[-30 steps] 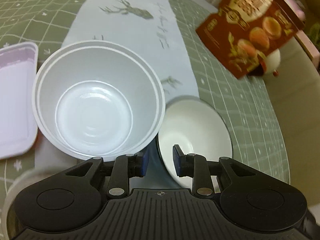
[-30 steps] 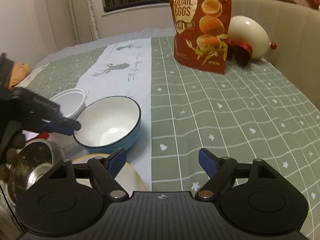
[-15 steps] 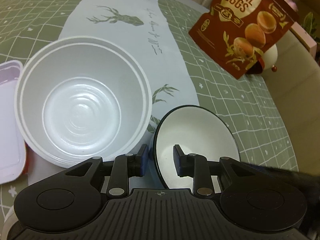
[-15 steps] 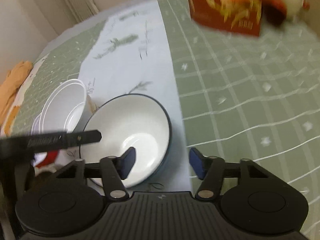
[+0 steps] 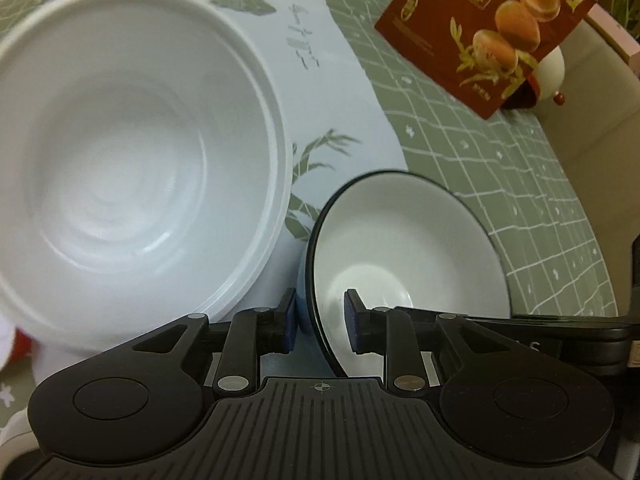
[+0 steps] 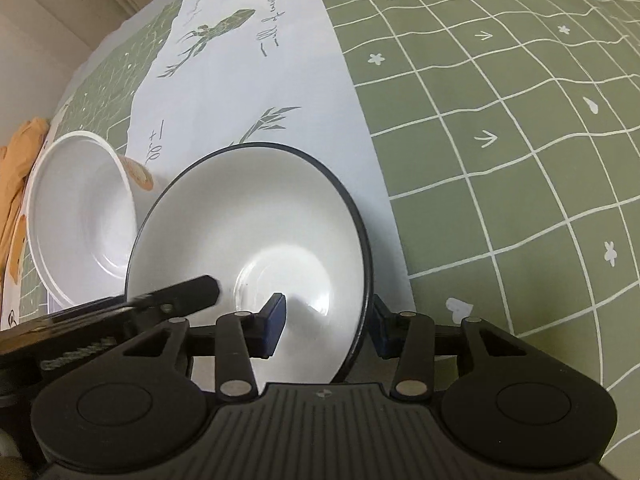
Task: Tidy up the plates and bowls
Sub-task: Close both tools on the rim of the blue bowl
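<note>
Rim of the dark-edged bowl (image 5: 404, 240) is straddled by the left gripper (image 5: 320, 320): one blue pad sits outside the wall, the other inside the white interior. A visible gap is left on both sides of the rim, so the jaws are seen as narrowly parted and not pressed onto it; actual contact cannot be confirmed. The bowl is tilted, its opening turned toward the camera. To the outer side of the left jaw, a white plastic bowl (image 5: 132, 152) is seen close by, blurred, its rim just beside that jaw.

In the right wrist view, the same dark-edged bowl (image 6: 256, 232) is bracketed by the right gripper (image 6: 326, 326). Its jaws are spread wide, one pad (image 6: 274, 322) placed over the bowl's interior, the other lying just outside the rim. A clear gap is seen at the inner pad; touch at the outer pad cannot be judged. The left gripper's finger (image 6: 176, 294) is seen reaching over the opposite rim, beyond the inner jaw. The white plastic bowl (image 6: 80, 216) is seen further out on that side, leaning against the dark-edged bowl. Ahead of both jaw pairs, the green checked tablecloth (image 6: 500, 140) and a red snack bag (image 5: 492, 28) are visible.
</note>
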`<state>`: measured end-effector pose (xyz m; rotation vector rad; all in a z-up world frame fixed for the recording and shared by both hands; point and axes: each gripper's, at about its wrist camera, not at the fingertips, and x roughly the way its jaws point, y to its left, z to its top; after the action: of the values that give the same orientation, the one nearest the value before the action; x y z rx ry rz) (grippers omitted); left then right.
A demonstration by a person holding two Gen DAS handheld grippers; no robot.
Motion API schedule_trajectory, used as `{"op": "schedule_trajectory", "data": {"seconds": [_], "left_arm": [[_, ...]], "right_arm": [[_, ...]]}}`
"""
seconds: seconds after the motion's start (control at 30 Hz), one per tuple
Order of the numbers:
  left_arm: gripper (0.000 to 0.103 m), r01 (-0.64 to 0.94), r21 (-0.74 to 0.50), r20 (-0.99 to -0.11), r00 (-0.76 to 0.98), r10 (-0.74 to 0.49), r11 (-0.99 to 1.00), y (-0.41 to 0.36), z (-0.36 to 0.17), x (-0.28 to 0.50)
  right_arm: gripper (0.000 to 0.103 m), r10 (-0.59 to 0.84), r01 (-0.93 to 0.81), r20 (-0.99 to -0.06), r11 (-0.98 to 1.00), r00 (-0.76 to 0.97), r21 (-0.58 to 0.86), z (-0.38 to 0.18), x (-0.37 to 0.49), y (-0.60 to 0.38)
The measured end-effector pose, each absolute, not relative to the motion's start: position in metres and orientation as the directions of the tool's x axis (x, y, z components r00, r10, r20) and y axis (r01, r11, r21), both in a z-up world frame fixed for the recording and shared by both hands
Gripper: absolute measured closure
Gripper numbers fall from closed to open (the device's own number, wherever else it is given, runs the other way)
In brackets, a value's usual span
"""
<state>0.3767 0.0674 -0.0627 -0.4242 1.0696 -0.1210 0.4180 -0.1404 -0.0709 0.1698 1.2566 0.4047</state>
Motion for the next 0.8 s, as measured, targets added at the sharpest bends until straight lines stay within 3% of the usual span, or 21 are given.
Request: {"op": "schedule_trajectory", "data": {"seconds": [0.2,0.8], "left_arm": [[0.07,-0.112,-0.403,-0.825,0.474,-0.308,0.908,0.067,-0.066,0.379],[0.071,-0.099,-0.4,-0.799,0.524,-0.294,0.911,0.07,-0.048,0.369]], "right_arm": [[0.061,0.375,-0.21,-0.891,0.921,0.257,0.327,-0.07,0.417,-0.138],[0.062,0.359,-0.269,-0.873,0.922,0.33,0.278,-0.057,0.399,-0.132]]}}
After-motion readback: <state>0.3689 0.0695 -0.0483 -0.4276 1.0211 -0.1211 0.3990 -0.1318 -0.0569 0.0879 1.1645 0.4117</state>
